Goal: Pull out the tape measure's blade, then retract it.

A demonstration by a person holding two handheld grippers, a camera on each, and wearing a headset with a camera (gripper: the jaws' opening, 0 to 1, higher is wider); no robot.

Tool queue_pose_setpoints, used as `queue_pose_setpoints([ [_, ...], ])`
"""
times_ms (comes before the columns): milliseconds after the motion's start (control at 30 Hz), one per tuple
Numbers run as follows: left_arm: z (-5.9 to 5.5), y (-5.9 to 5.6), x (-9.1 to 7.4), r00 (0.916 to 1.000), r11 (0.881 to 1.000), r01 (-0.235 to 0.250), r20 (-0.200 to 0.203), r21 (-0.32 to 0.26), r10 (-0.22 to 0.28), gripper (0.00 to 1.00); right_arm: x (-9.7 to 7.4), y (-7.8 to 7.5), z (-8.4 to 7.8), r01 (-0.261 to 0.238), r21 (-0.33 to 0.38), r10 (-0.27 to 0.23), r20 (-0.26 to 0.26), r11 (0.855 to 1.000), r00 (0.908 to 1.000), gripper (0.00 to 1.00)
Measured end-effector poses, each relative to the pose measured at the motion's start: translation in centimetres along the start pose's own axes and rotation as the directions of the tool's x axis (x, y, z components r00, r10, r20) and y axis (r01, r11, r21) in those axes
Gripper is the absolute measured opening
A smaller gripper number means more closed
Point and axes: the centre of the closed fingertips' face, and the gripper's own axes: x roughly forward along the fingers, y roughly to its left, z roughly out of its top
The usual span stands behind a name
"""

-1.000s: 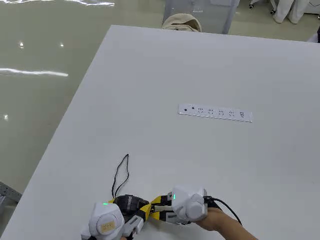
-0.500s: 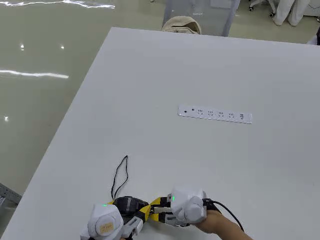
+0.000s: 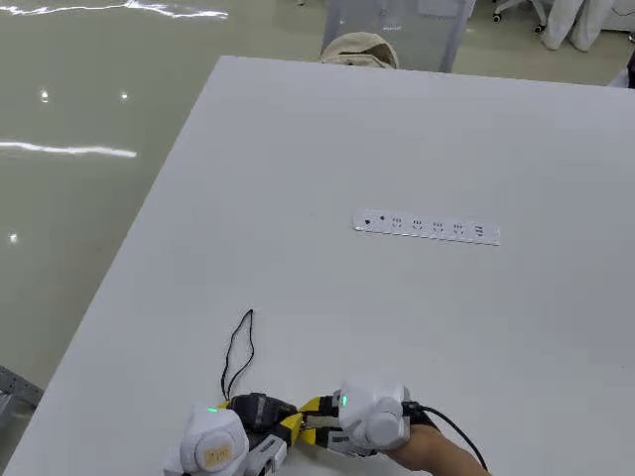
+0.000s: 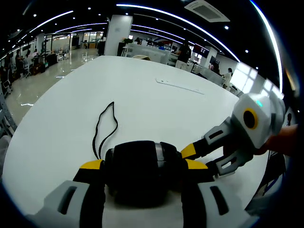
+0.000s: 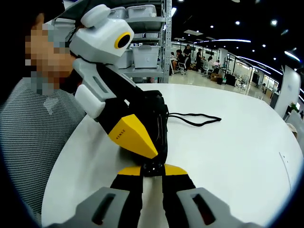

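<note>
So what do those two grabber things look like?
The left gripper and right gripper each have a round white shell, grey arms, yellow jaw tips and a small green light. The left one has a tan sticker on top. A black cable runs from the right one. The person wears a grey patterned top.

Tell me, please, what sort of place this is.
Probably an open-plan office or lab: a large white table with a power strip on it, a shelving rack of plastic bins, and a glossy floor.
</note>
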Motion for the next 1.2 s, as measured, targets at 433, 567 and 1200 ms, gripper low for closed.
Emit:
queue_pose_setpoints([
  [433,-0.13,-0.16,0.12,0.9999,1.0,0.002,-0.01,0.007,-0.002,0.63,0.13,0.12,-0.32,0.008,0.009,-0.009,0.002,1.0,1.0,0.14],
  [567,0.03,-0.14,0.22,0.9999,1.0,-0.003,-0.013,-0.002,0.003,0.63,0.19,-0.02,-0.36,0.019,0.01,-0.019,0.007,1.0,0.9998,0.14],
  [1200,-0.27,-0.25,0.37,0.9978,0.998,0.019,-0.065,0.052,-0.016,0.63,0.13,-0.21,-0.42,0.029,0.016,-0.029,0.002,0.999,0.9996,0.15],
])
